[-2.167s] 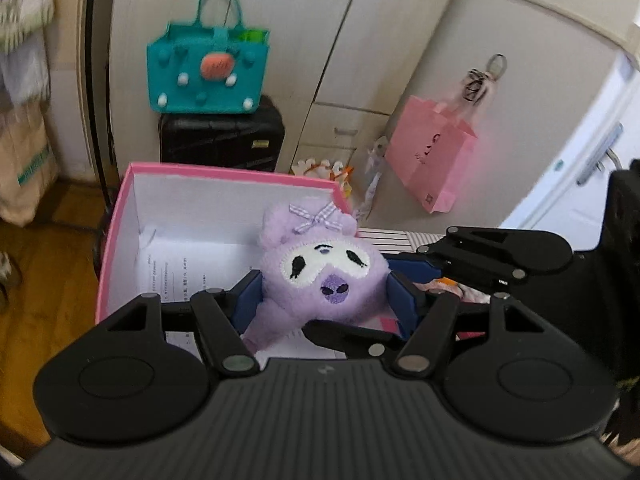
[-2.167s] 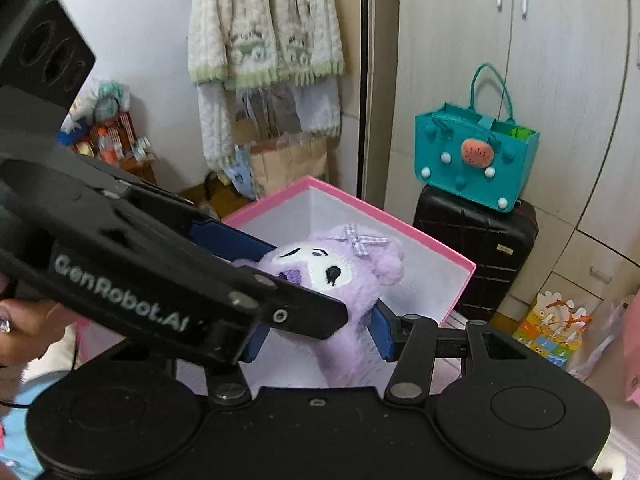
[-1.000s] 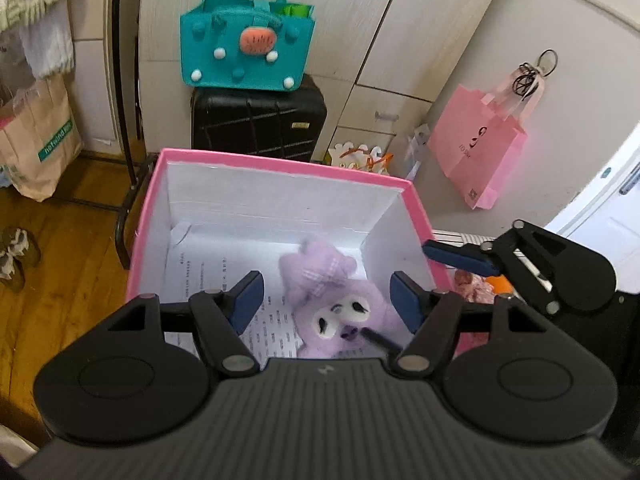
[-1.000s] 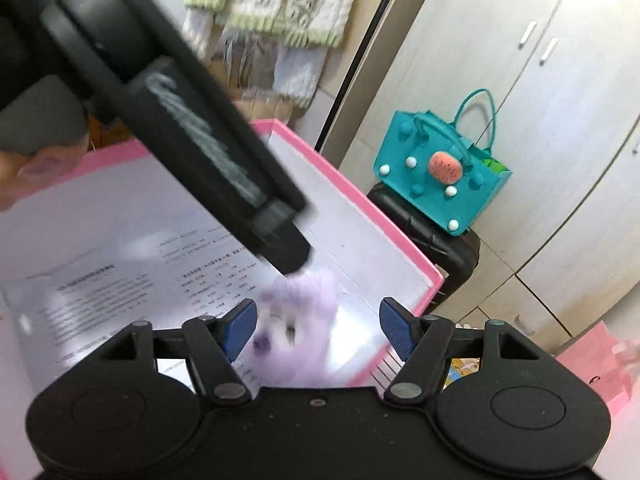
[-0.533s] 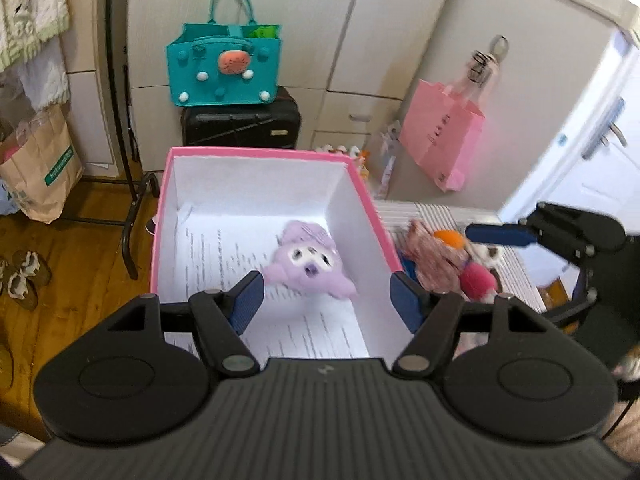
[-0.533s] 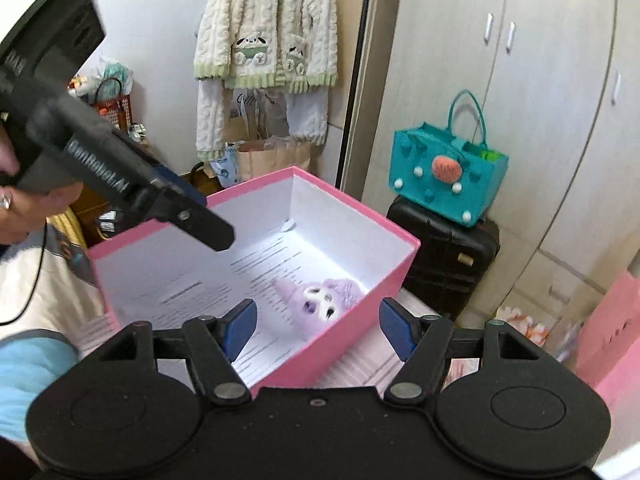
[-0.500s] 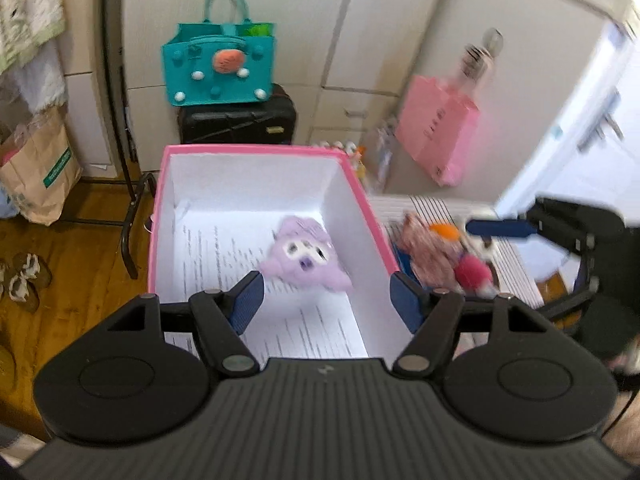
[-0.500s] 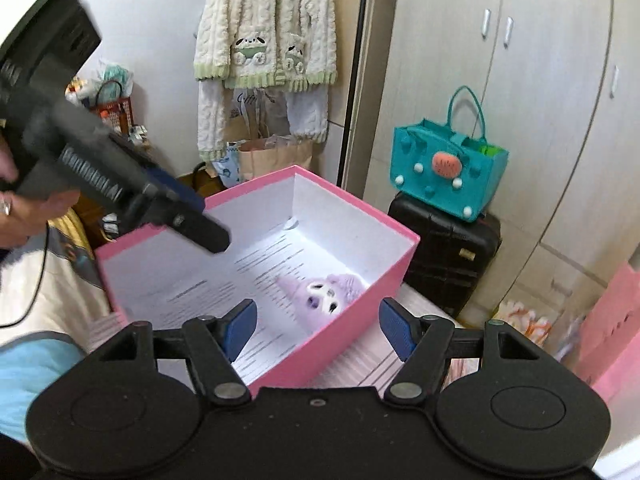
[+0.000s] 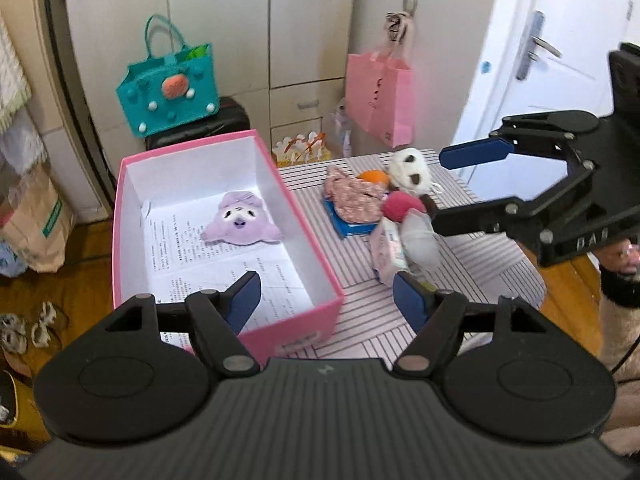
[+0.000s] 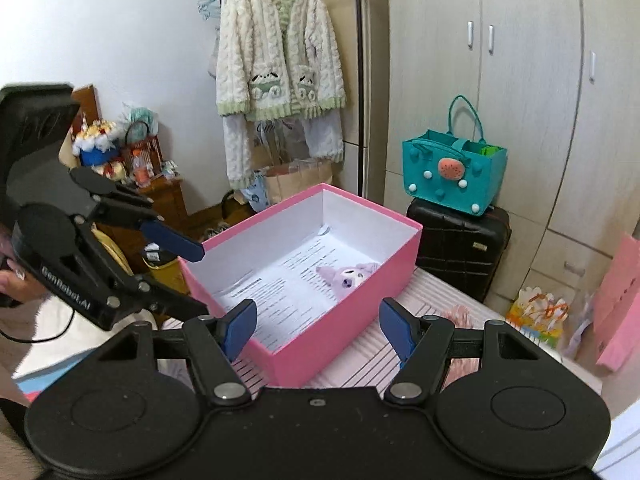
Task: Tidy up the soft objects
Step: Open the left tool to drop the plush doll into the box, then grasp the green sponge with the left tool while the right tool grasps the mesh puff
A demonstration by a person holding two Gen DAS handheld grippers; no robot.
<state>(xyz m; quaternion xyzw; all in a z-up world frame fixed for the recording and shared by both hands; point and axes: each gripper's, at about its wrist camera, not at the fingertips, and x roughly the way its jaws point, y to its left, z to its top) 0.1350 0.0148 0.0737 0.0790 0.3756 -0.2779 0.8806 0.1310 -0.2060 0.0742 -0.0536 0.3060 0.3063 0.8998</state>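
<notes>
The small purple plush toy (image 9: 239,224) lies inside the pink cardboard box (image 9: 320,256), beyond the empty, opening left gripper (image 9: 326,300). The right gripper (image 10: 318,330), also wide apart and empty, should centre its 2 fingers around 1 toy in the soft pile (image 9: 380,204) before closing.

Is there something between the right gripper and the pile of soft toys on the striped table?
Nothing visible: the right gripper hangs open right beside the pile of soft toys, with only air between.
</notes>
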